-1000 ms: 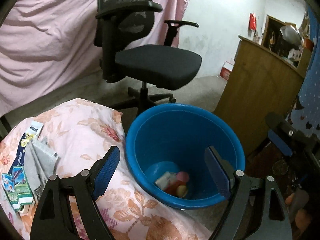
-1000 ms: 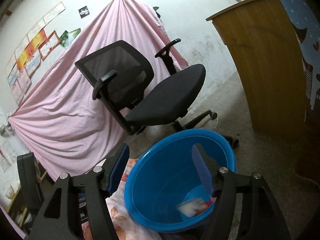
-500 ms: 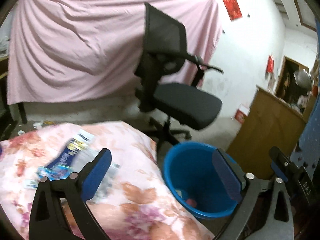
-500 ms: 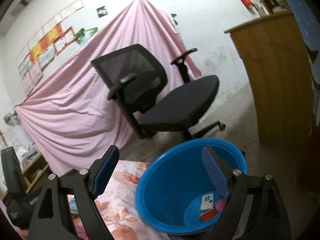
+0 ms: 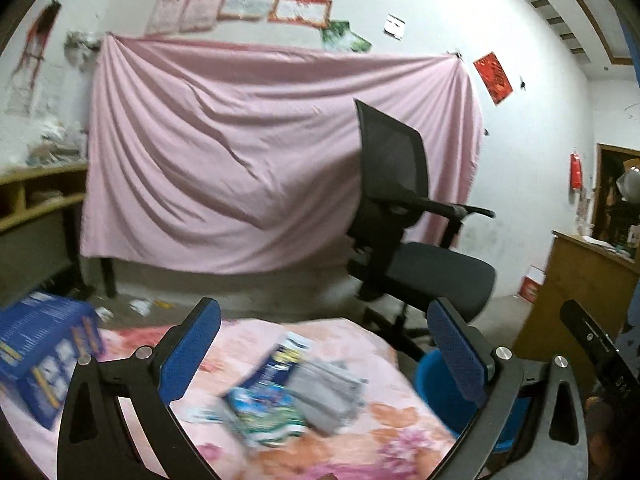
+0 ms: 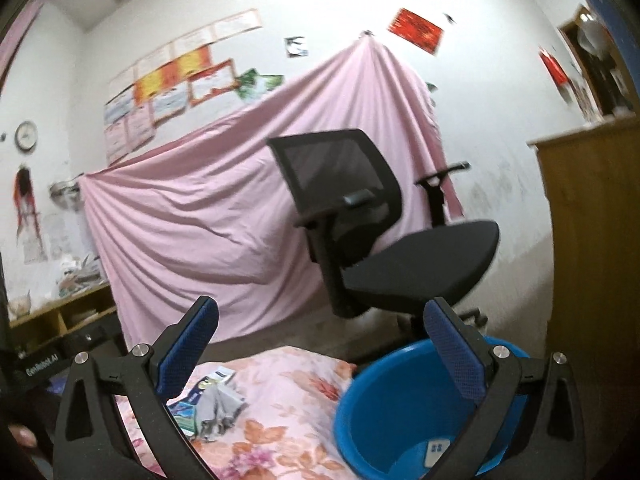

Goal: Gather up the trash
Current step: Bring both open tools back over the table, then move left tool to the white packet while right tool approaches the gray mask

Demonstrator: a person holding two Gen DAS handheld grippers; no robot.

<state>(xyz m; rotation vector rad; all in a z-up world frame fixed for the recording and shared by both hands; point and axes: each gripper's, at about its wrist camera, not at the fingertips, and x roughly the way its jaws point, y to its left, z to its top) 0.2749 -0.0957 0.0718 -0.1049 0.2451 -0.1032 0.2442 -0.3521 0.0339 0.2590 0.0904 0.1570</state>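
Trash lies on the floral cloth [image 5: 360, 440]: a blue-green wrapper [image 5: 264, 404], a grey crumpled piece [image 5: 328, 392] and a blue-white packet [image 5: 286, 356]. My left gripper [image 5: 324, 312] hangs above them, open and empty. The blue bin [image 5: 436, 392] stands at the cloth's right edge, partly behind the left gripper's right finger. My right gripper [image 6: 322, 308] is still opening its jaws, with nothing between them. It points level over the cloth [image 6: 288, 380] and the bin [image 6: 384, 400], which holds a white item [image 6: 436, 448]. The grey piece [image 6: 222, 404] and the wrapper [image 6: 184, 410] lie lower left.
A blue box [image 5: 40, 348] stands on the cloth's left end. A black office chair [image 5: 420, 272] stands behind the bin, in front of a hanging pink sheet [image 5: 240, 160]. There is a wooden cabinet [image 5: 580, 280] to the right and a low shelf [image 5: 36, 208] to the left.
Both views have tipped up and swung left from looking down into the bin. Both jaws have widened. The bin has slid to the lower right, and the trash on the cloth now sits under the left gripper.
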